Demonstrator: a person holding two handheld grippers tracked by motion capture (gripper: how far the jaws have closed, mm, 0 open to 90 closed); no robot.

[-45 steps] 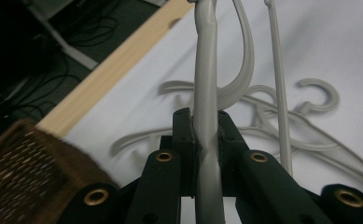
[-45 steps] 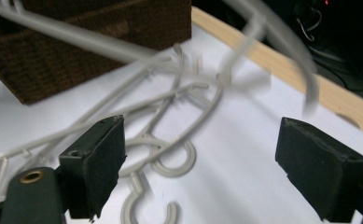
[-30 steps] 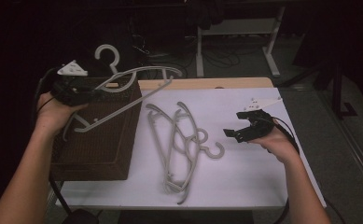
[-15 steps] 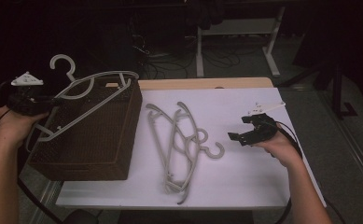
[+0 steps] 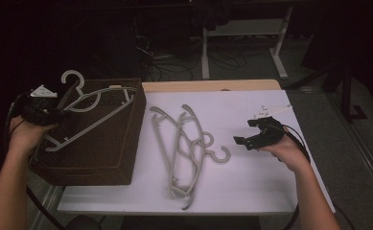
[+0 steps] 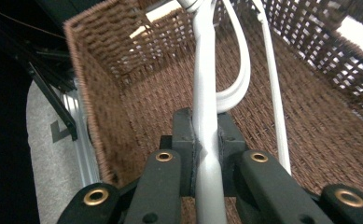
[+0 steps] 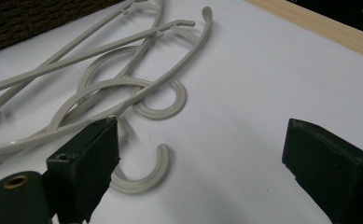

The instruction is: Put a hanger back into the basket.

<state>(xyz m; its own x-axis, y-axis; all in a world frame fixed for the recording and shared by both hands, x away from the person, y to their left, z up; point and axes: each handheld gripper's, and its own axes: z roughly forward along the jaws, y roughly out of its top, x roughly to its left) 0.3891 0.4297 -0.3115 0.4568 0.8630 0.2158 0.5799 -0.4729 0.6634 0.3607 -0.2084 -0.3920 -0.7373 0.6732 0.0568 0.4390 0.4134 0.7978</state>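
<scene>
My left gripper (image 5: 58, 114) is shut on the bar of a grey plastic hanger (image 5: 112, 88), which hangs tilted over the open top of a brown wicker basket (image 5: 93, 165) at the table's left. In the left gripper view the pads (image 6: 184, 140) pinch the hanger's bar (image 6: 205, 93) above the basket's woven floor (image 6: 146, 102). Two or three more grey hangers (image 5: 179, 143) lie tangled on the white table (image 5: 261, 191). My right gripper (image 5: 249, 134) stands open just right of them. In the right gripper view its jaws (image 7: 202, 158) are wide apart, with two hanger hooks (image 7: 144, 179) in front.
A light wooden strip (image 5: 213, 85) runs along the table's far edge. Beyond it stand a white metal frame (image 5: 241, 33) and cables on a dark floor. White tabletop lies bare to the right of the hangers and along the front edge.
My left hand carried the hanger out to the left, then down over the basket. The right hand has stayed where it was, jaws still apart.
</scene>
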